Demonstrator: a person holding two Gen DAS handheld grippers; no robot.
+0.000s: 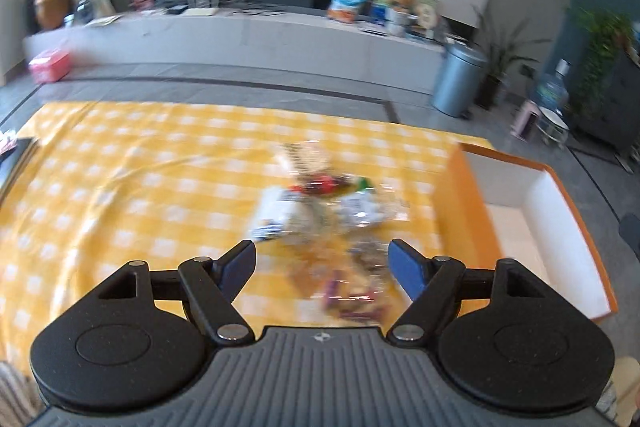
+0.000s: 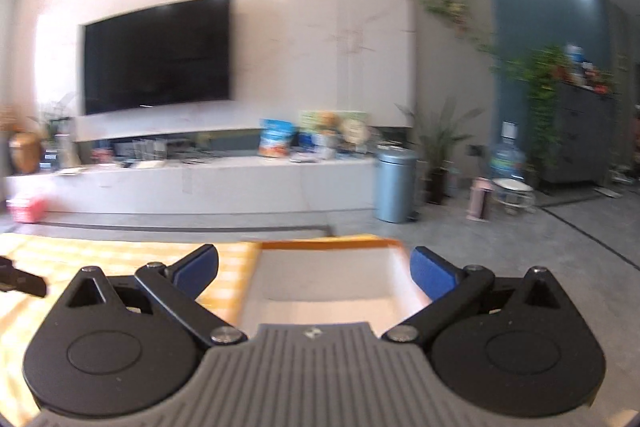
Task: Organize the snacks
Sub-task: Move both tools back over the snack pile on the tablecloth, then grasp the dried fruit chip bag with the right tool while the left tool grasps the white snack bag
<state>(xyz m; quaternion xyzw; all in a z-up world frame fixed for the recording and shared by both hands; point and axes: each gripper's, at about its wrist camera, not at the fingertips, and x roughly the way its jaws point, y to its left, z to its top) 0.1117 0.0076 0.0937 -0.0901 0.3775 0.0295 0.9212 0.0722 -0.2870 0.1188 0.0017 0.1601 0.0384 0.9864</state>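
Observation:
A blurred heap of wrapped snacks (image 1: pixel 328 211) lies on the yellow checked tablecloth (image 1: pixel 120 187); some small purple-wrapped ones (image 1: pixel 352 299) sit nearest me. My left gripper (image 1: pixel 322 259) hovers above the heap, open, with nothing between its blue pads. An orange box with a white inside (image 1: pixel 532 211) stands at the cloth's right edge. In the right wrist view the same box (image 2: pixel 320 279) lies straight ahead and looks empty where I can see it. My right gripper (image 2: pixel 314 267) is open above its near end, holding nothing.
A dark object (image 1: pixel 16 155) lies at the table's left edge. Beyond the table run a low white TV bench (image 1: pixel 240 31) with packets, a TV, a grey bin (image 1: pixel 460 79), a pink basket (image 1: pixel 50 65), plants and a water bottle (image 1: pixel 552 91).

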